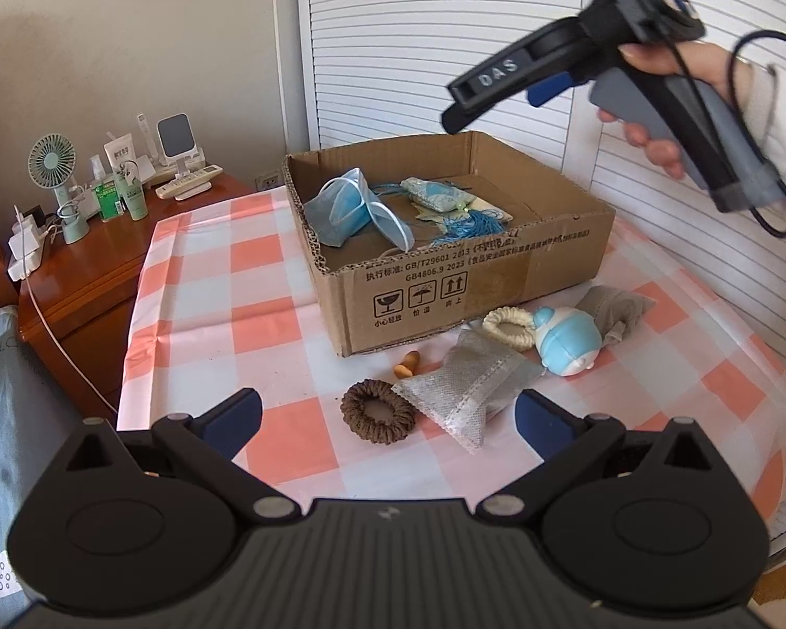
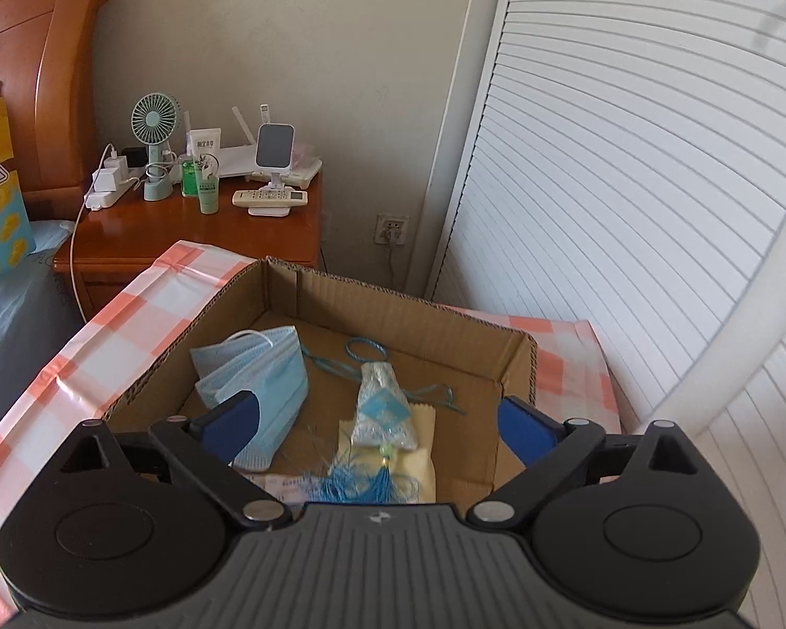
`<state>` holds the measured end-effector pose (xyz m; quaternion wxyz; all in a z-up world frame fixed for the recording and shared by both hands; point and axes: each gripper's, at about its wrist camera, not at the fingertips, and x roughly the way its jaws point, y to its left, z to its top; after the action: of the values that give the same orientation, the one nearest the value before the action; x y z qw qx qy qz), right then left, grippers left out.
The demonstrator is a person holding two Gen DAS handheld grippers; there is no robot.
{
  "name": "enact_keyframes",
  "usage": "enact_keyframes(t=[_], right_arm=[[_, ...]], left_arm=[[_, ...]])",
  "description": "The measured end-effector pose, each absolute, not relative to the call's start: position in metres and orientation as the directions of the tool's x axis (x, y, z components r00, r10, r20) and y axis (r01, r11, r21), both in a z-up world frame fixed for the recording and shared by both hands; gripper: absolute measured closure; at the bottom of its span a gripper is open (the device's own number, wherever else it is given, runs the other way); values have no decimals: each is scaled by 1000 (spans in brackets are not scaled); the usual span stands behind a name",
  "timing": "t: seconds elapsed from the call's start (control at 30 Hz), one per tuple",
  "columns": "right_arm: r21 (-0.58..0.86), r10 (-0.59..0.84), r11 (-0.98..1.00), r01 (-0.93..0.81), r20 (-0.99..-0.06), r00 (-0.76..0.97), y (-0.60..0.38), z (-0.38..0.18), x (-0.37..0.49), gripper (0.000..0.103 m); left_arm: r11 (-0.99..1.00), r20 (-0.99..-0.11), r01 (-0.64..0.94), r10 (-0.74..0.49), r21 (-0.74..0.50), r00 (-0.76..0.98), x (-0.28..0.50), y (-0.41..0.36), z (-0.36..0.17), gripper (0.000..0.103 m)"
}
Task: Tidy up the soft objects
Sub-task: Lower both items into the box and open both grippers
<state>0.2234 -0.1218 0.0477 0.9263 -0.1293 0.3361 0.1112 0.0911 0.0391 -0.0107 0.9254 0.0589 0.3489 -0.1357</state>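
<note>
A cardboard box (image 1: 498, 272) stands on the pink checked tablecloth (image 1: 209, 283). Inside it lie blue face masks (image 1: 346, 209) and a pale sachet with a blue tassel (image 1: 435, 196). In front of the box are a brown scrunchie (image 1: 377, 411), a grey mesh pouch (image 1: 466, 382), a cream scrunchie (image 1: 508, 327), a blue and white plush toy (image 1: 568, 340), a grey drawstring bag (image 1: 613, 312) and orange earplugs (image 1: 407, 364). My left gripper (image 1: 388, 403) hangs open over the brown scrunchie and pouch. A hand holds my right gripper (image 2: 377, 403) open above the box (image 2: 403, 304), over the masks (image 2: 257, 367) and sachet (image 2: 385, 409), with nothing between its fingers.
A wooden nightstand (image 1: 94, 272) at the left carries a small fan (image 1: 52, 162), bottles, remotes and a power strip with a cable. White louvred doors (image 1: 445, 42) close off the back and right. A bed (image 2: 5, 314) lies at the far left.
</note>
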Motion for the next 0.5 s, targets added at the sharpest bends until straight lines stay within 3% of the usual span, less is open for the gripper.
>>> enact_keyframes(t=[0.27,0.5], right_arm=[[-171,68,961,-217,-616,785,-146,44,171,0],[-161,0,978,-134,-640,768,-169,16,136,0]], left_arm=[[967,-649,254,-178,25,740,83,37,-5,1],[967,-653,252,-166,40,739,80,33,-5,1]])
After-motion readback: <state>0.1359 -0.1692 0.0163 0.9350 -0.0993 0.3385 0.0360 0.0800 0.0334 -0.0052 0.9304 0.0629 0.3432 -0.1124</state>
